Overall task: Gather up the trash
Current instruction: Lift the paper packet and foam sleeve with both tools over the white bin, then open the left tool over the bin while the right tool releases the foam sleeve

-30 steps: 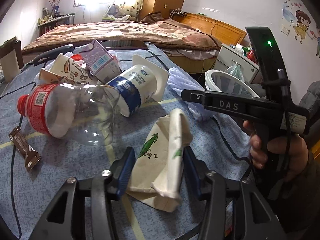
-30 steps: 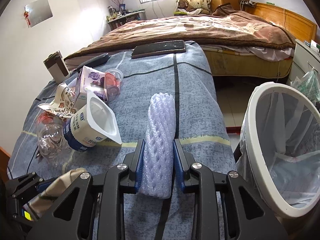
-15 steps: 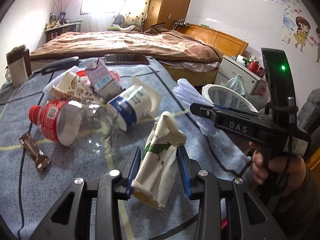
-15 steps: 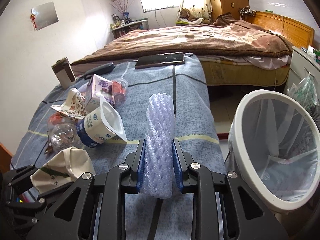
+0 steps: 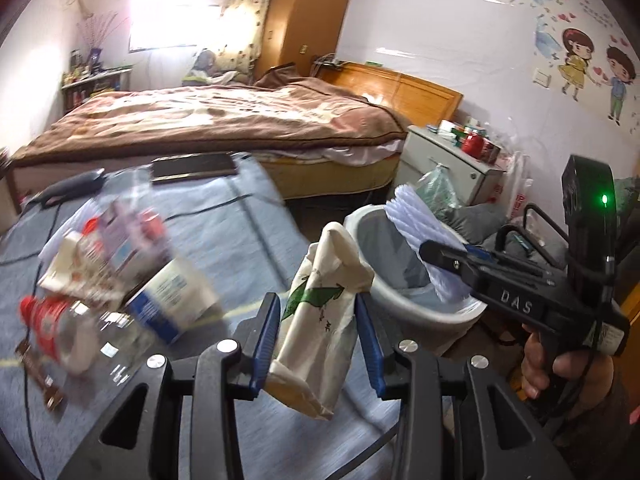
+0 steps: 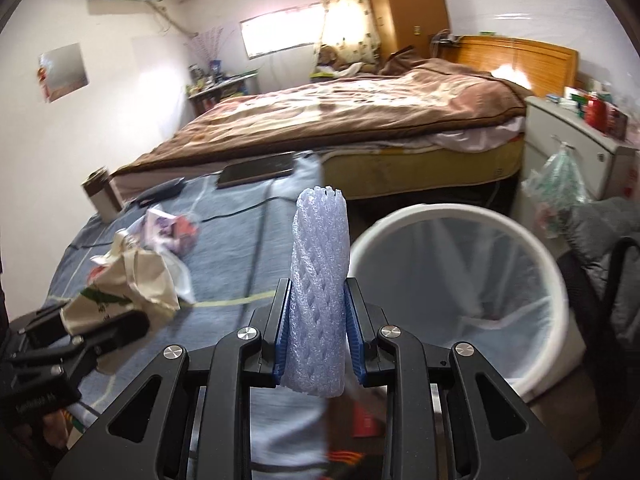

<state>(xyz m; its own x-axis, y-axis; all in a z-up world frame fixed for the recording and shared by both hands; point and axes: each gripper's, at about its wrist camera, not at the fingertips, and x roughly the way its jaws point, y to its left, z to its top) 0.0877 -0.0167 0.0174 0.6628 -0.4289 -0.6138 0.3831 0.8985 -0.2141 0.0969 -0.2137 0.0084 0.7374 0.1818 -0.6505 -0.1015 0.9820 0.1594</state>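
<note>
My left gripper (image 5: 316, 316) is shut on a crumpled cream paper cup with a green leaf print (image 5: 320, 320), held above the table's right edge, left of the white trash bin (image 5: 416, 312). My right gripper (image 6: 316, 312) is shut on a lilac foam fruit net (image 6: 318, 284), held upright just left of the bin (image 6: 532, 360); the net also shows in the left wrist view (image 5: 424, 240) above the bin's opening. The bin is lined with a clear bag. The paper cup shows in the right wrist view (image 6: 120, 292) at the left.
More trash lies on the blue cloth table (image 5: 224, 224): a clear bottle with a red cap (image 5: 68, 328), a white and blue yogurt cup (image 5: 168, 300), cartons (image 5: 120, 232), a brown wrapper (image 5: 36, 372). A phone (image 5: 194, 166) lies at the far edge. A bed (image 5: 224, 120) and nightstand (image 5: 444, 164) stand behind.
Both grippers have lifted their items off the table and swung right toward the bin. The left gripper closed on the paper cup during this time. The foam net now hangs by the bin's rim.
</note>
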